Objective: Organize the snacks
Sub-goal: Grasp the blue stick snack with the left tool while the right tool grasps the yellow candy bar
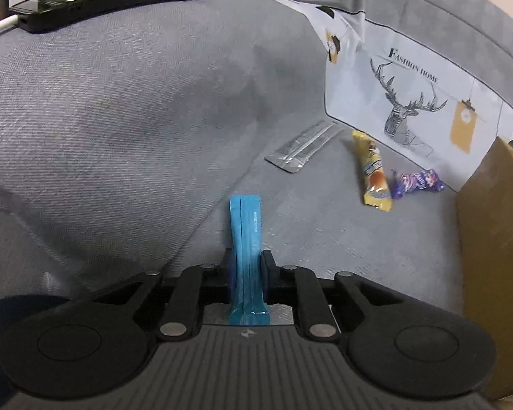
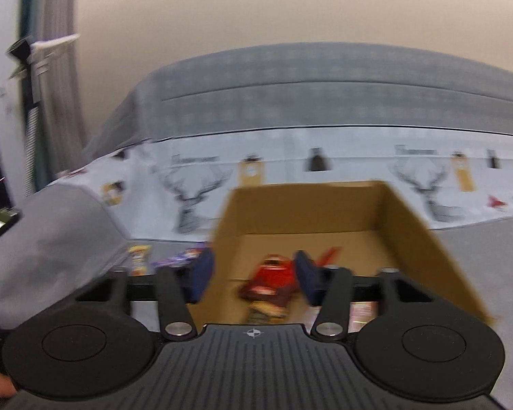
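My left gripper (image 1: 248, 268) is shut on a blue stick packet (image 1: 246, 232) and holds it upright above the grey sofa seat. Beyond it lie a clear packet (image 1: 302, 150), a yellow snack bar (image 1: 374, 171) and a purple candy (image 1: 417, 182). The cardboard box (image 1: 492, 232) stands at the right. My right gripper (image 2: 253, 278) is open and empty over the near edge of the cardboard box (image 2: 410, 232). A red snack packet (image 2: 272, 280) lies inside the box below the jaws. The yellow bar (image 2: 139, 259) and purple candy (image 2: 179, 257) lie left of the box.
A grey sofa armrest (image 1: 119, 102) rises at the left, with a black phone-like device (image 1: 113, 0) on top. A deer-print cloth (image 1: 410, 95) covers the sofa back behind the snacks and the box, and it also shows in the right wrist view (image 2: 195, 191).
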`<state>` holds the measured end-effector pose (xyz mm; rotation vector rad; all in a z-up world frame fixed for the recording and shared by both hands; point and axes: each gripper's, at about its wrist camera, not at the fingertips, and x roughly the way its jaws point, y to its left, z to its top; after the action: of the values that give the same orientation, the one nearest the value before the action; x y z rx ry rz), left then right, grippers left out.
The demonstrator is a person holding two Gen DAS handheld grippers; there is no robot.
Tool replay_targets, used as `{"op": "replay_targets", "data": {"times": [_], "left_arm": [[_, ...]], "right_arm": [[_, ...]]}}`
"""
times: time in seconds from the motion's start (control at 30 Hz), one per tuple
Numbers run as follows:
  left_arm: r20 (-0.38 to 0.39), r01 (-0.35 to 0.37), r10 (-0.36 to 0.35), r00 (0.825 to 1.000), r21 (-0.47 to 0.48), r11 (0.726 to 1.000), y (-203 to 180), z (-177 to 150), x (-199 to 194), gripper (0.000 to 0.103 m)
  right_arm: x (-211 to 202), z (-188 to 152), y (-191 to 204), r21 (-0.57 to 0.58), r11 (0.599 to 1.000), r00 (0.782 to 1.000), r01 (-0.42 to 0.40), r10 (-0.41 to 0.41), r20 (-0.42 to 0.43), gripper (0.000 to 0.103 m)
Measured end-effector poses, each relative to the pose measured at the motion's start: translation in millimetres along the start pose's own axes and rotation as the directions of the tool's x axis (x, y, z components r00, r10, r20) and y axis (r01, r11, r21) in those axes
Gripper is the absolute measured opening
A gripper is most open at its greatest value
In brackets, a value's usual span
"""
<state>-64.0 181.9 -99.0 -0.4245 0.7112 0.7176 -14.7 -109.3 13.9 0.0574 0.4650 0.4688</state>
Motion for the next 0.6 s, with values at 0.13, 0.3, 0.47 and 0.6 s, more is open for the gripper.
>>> {"op": "replay_targets", "data": {"times": [0.13, 0.3, 0.47, 0.6], "left_arm": [[-0.083, 0.005, -0.009, 0.997, -0.043, 0.999, -0.6, -4.2, 14.1, 0.016], [-0.077, 0.006, -0.009, 0.997, -0.033, 0.999, -7.1, -5.5, 15.0, 0.017], [-0.084, 0.027, -0.031, 0.996, -0.044, 0.999, -4.7, -4.7, 15.8, 0.017], [-0.089, 0.045, -0.049, 0.995, -0.043, 0.998, -2.1, -3.7, 16.3, 0.017]], "right_arm": [[41.1, 24.3, 49.0, -0.019, 0.995, 0.994, -0.098, 0.097, -0.043, 0.019], [127.6, 46.1, 100.0, -0.017, 0.984, 0.966, -0.179, 0.173, -0.192, 0.046], [215.9, 37.9, 144.4, -0.131, 0.973, 0.927, -0.189, 0.132, -0.351, 0.047], [264.7, 13.9, 160.2, -0.184, 0.968, 0.891, -0.169, 0.07, -0.449, 0.051]]}}
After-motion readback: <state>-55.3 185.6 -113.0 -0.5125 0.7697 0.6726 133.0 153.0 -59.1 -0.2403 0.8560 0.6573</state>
